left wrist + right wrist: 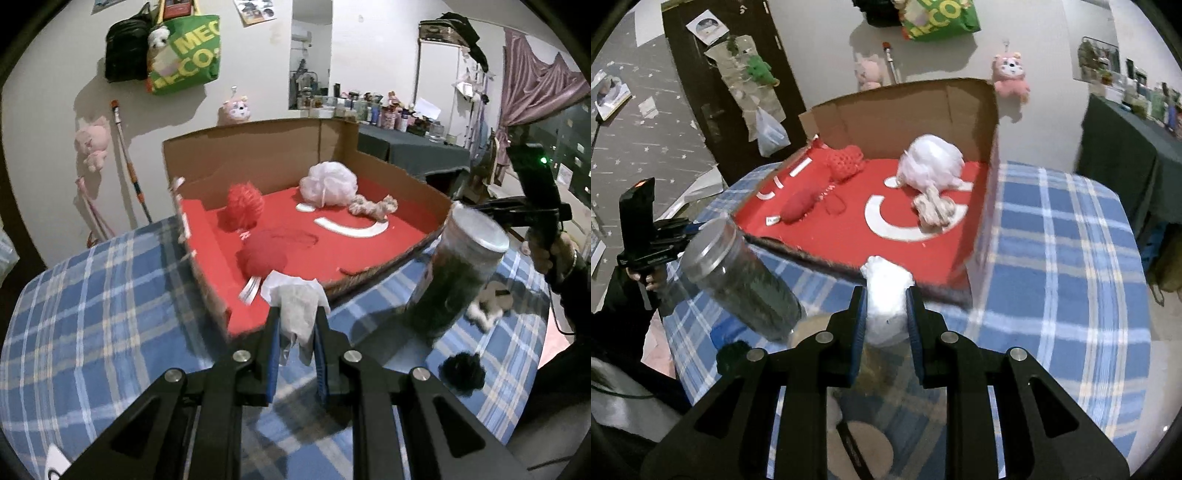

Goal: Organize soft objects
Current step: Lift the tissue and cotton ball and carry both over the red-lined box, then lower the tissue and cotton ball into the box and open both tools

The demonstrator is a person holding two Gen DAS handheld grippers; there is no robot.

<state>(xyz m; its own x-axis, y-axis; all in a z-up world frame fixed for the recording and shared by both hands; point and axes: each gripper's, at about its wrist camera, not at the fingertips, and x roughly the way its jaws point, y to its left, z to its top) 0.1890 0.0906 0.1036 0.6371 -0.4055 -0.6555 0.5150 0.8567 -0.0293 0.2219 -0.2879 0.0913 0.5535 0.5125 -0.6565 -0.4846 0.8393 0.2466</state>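
An open cardboard box (258,147) with a red floor stands on the blue plaid table (92,295). In it lie a white mesh pouf (328,182), a knotted rope toy (373,206), a red spiky ball (244,201) and a red soft pad (263,256). My left gripper (298,314) is shut on a white-grey cloth (297,310) at the box's near edge. My right gripper (886,295) is shut on a white soft toy (886,291) just before the box's (901,107) front edge. The pouf (931,162) and rope toy (934,210) also show there.
A clear jar with dark contents (458,273) stands right of the box, also in the right wrist view (746,277). A black pompom (461,373) and a white and black plush (487,302) lie on the table. A cluttered side table (413,147) stands behind.
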